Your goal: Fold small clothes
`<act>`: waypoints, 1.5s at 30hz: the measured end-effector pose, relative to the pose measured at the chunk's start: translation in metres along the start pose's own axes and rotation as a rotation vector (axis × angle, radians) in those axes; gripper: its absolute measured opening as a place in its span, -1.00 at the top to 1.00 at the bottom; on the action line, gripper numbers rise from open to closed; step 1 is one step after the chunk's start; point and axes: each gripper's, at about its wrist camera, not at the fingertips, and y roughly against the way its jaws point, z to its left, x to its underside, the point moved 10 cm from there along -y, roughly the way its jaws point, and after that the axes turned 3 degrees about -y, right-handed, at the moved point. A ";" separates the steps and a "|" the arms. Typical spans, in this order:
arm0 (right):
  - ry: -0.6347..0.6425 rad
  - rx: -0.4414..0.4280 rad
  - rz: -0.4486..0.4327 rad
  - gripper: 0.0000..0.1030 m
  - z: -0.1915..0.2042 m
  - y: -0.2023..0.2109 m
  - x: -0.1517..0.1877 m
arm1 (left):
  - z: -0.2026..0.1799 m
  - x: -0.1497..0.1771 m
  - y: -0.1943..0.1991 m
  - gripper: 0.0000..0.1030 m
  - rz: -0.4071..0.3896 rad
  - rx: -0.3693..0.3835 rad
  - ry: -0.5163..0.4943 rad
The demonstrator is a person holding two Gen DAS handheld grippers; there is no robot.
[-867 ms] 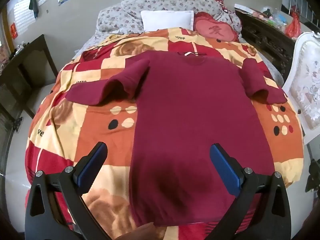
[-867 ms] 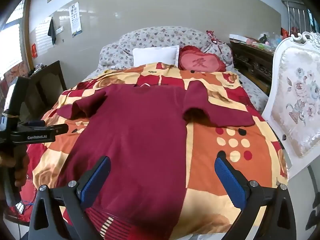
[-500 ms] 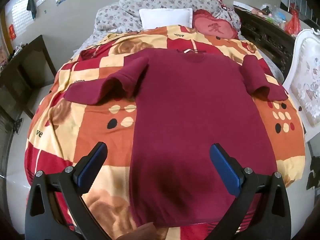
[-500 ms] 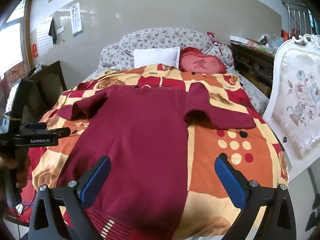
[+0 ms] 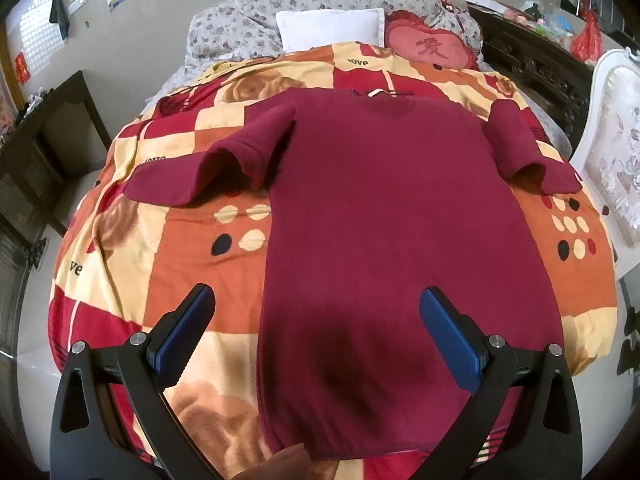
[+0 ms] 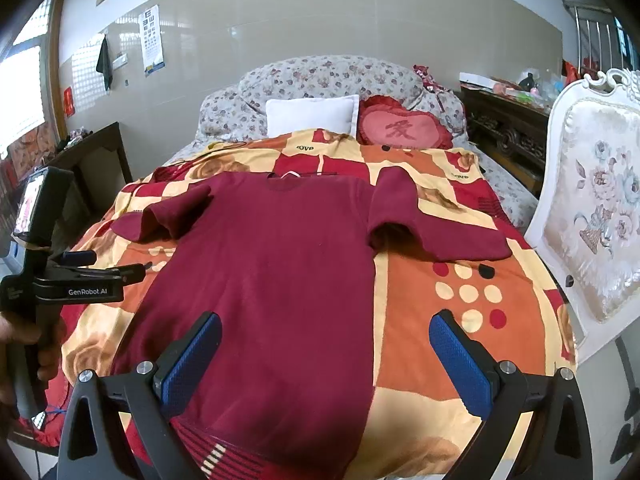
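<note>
We hold the left gripper [image 5: 316, 328] and right gripper [image 6: 326, 352] released above the maroon shirt [image 5: 384, 232] spread flat on the bed [image 5: 192, 272]

Both grippers wide open, holding nothing.

The left gripper [image 5: 316, 332] sits at 6 o'clock in its own view, blue pads [image 5: 182, 330] spread apart; the right gripper [image 6: 324, 356] likewise, angled downward. A hand [image 6: 24, 356] at 8 o'clock grips the left tool's handle.
</note>
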 end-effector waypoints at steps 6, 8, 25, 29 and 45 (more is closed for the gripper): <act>-0.003 -0.003 0.002 -0.99 0.000 -0.002 0.001 | 0.000 0.001 -0.004 -0.99 0.008 -0.007 -0.002; -0.003 -0.004 0.006 -0.99 0.000 -0.002 0.001 | 0.000 0.002 -0.005 -0.99 0.013 -0.005 -0.002; 0.005 -0.002 -0.018 -0.99 0.005 0.000 -0.005 | 0.002 0.004 -0.008 -0.99 0.011 -0.005 -0.001; -0.001 0.005 -0.037 -0.99 0.002 0.006 -0.009 | 0.004 0.003 -0.006 -0.99 0.007 -0.005 0.000; 0.068 0.185 -0.271 -0.99 -0.013 0.053 -0.040 | -0.002 -0.011 0.010 -0.99 -0.156 0.000 -0.076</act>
